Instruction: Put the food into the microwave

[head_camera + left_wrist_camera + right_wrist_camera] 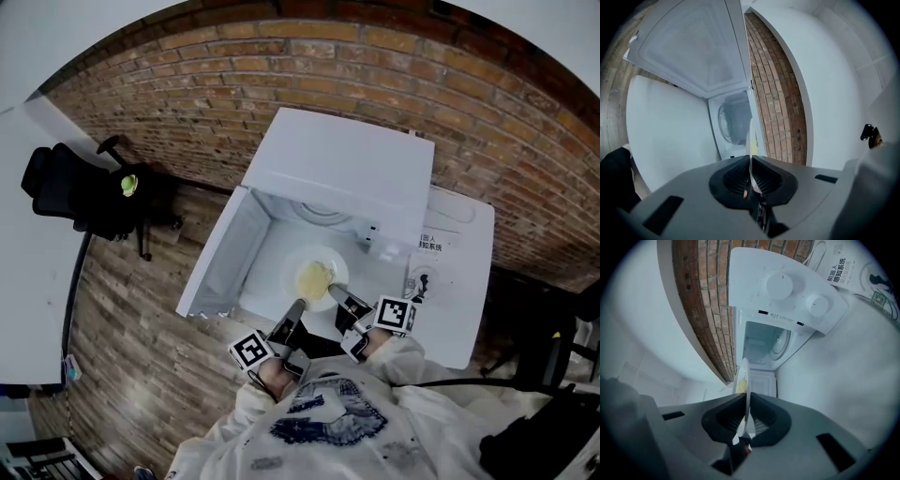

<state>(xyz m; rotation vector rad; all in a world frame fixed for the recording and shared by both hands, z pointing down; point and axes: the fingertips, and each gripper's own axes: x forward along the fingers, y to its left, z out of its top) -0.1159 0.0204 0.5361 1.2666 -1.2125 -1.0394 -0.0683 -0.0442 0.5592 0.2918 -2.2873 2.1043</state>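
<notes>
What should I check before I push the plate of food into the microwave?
1. Microwave door open: ok.
2. Left tongs shut on the plate rim: ok.
3. Right tongs shut on the plate rim: ok.
4. Food sitting on the plate: ok.
5. Plate lined up with the opening: ok, the cavity is ahead in both gripper views.
6. Enough room inside for the plate: cannot tell.

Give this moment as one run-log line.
left hand-held gripper: shut on plate | right hand-held gripper: shut on plate | microwave: open | food: on plate
</notes>
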